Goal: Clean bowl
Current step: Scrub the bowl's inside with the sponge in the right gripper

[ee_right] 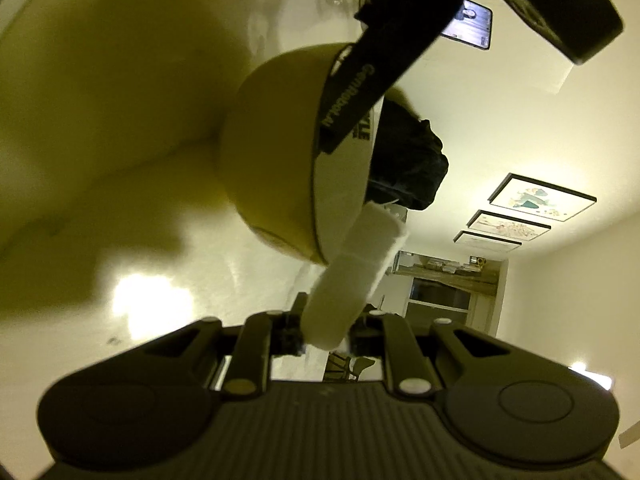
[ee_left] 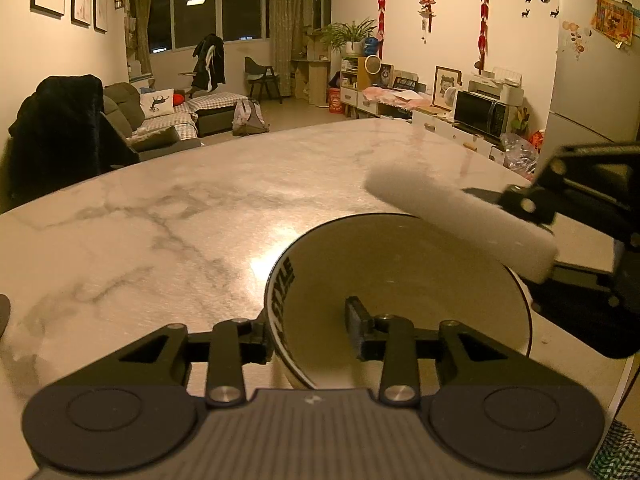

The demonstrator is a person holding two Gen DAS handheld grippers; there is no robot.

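Bowl [ee_left: 400,280] sits low and right of centre in the left wrist view, on the marble desk [ee_left: 160,220], and the left tool [ee_left: 312,332] straddles its near rim: one finger outside the lettered wall, one inside. Whether the pads actually press the wall, I can't tell; there looks to be slack. The right tool [ee_right: 324,336] is clamped shut on a white folded pad [ee_right: 352,272], which reaches in from the right of the frame, hanging over the bowl's far rim and not yet touching the inside as far as I can see.

It looks like ceramic: stiff, glossy, fairly heavy, liable to slip on smooth marble and to chip if knocked. The rim is the sensible place to pinch it. The pad is soft and light, so it will bend under pressure.

Nothing else stands near on the desk. A dark coat [ee_left: 60,132] hangs at the far left, beyond the edge, well apart.
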